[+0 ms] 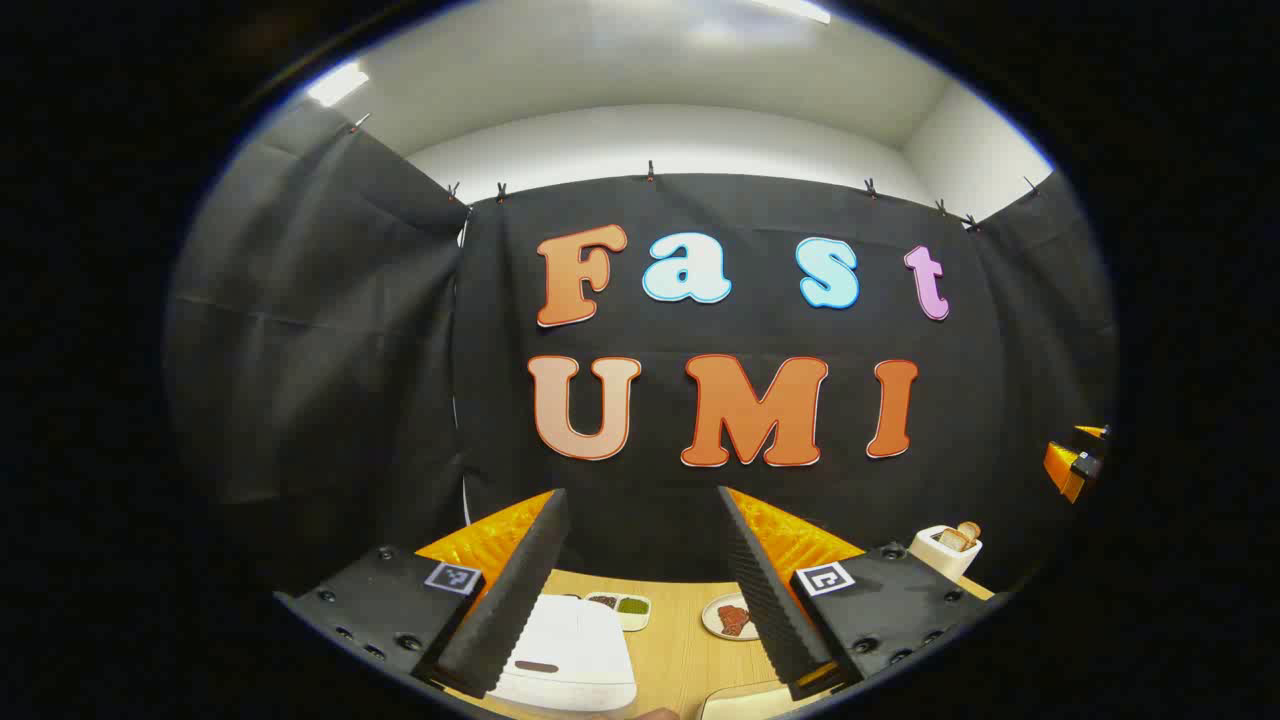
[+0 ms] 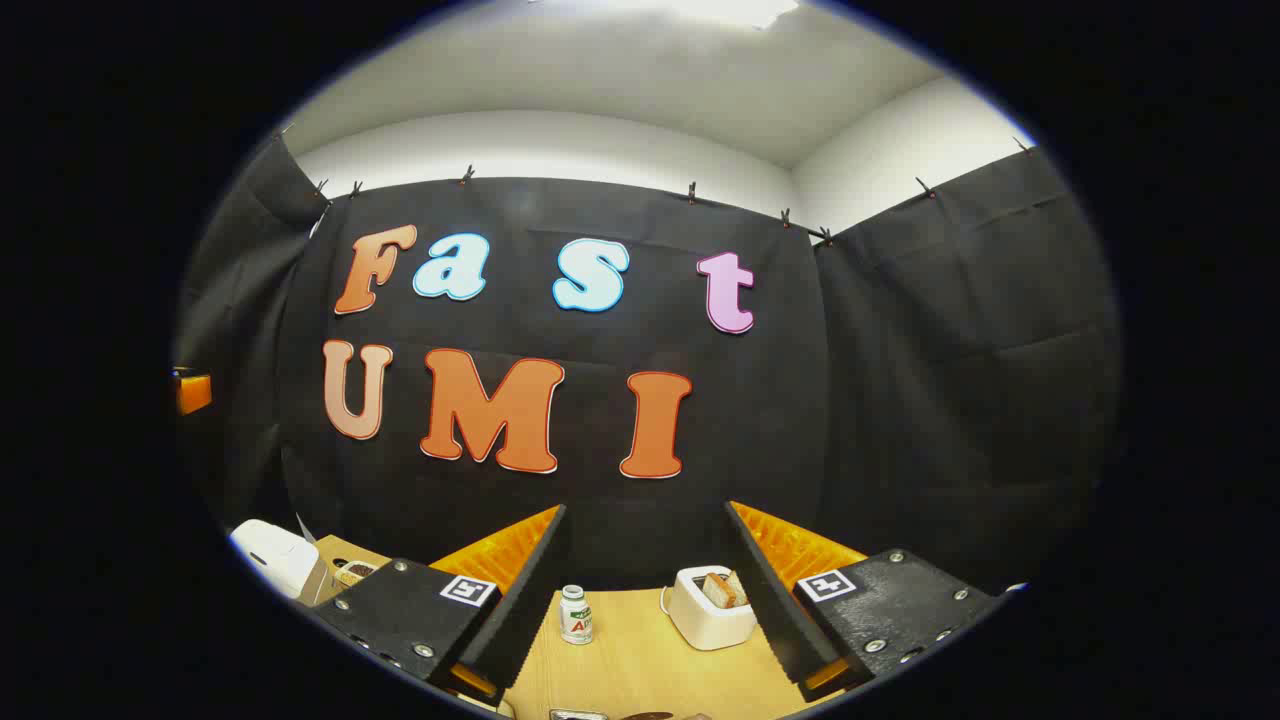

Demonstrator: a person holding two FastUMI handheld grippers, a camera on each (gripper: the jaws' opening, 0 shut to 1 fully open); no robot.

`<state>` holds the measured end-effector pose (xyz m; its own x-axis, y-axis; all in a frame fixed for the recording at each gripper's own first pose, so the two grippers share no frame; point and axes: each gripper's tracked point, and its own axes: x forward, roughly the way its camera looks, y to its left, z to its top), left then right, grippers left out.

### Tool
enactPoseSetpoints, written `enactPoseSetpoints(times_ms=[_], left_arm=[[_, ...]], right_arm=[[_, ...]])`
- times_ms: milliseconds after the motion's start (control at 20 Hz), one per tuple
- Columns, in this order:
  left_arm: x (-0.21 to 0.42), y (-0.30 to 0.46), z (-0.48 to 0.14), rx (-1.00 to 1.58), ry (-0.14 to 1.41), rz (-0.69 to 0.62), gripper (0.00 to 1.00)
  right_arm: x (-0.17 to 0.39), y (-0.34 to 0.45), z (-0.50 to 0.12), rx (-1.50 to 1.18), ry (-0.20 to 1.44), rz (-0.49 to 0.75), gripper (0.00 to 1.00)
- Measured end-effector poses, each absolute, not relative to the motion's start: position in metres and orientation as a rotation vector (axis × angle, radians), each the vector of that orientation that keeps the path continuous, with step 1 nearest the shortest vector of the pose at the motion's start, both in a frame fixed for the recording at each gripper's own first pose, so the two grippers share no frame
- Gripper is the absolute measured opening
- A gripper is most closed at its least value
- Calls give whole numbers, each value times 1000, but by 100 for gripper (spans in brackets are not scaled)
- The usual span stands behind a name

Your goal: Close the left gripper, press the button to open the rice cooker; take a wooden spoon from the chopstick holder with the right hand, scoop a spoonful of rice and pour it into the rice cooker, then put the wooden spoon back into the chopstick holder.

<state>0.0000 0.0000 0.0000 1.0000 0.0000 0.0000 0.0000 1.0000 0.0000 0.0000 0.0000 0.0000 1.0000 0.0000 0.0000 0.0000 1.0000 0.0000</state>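
The white rice cooker (image 1: 565, 655) sits on the wooden table (image 1: 680, 640) with its lid down, low between my left gripper's (image 1: 640, 492) fingers. That gripper is held up above the table, open, with nothing between its black ridged pads (image 1: 510, 590). In the right gripper view the rice cooker (image 2: 272, 555) appears at the far left. My right gripper (image 2: 645, 507) is also raised and open, holding nothing. Its orange body (image 1: 1075, 465) peeks in at the right edge of the left gripper view, and the left gripper's orange body (image 2: 190, 390) at the left edge of the right gripper view.
Behind the cooker lie a small divided dish (image 1: 620, 608) with dark and green contents and a plate (image 1: 730, 615) of red food. A white toaster (image 2: 710, 605) with bread stands at the back, a small white bottle (image 2: 574, 613) to its left. Black cloth walls enclose the table.
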Motion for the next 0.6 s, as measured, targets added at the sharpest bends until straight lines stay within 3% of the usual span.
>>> enactPoseSetpoints(times_ms=[600], left_arm=[[1, -6, 7, 27, -26, -17, 99]], right_arm=[[-7, -6, 2, -1, -10, -12, 94]])
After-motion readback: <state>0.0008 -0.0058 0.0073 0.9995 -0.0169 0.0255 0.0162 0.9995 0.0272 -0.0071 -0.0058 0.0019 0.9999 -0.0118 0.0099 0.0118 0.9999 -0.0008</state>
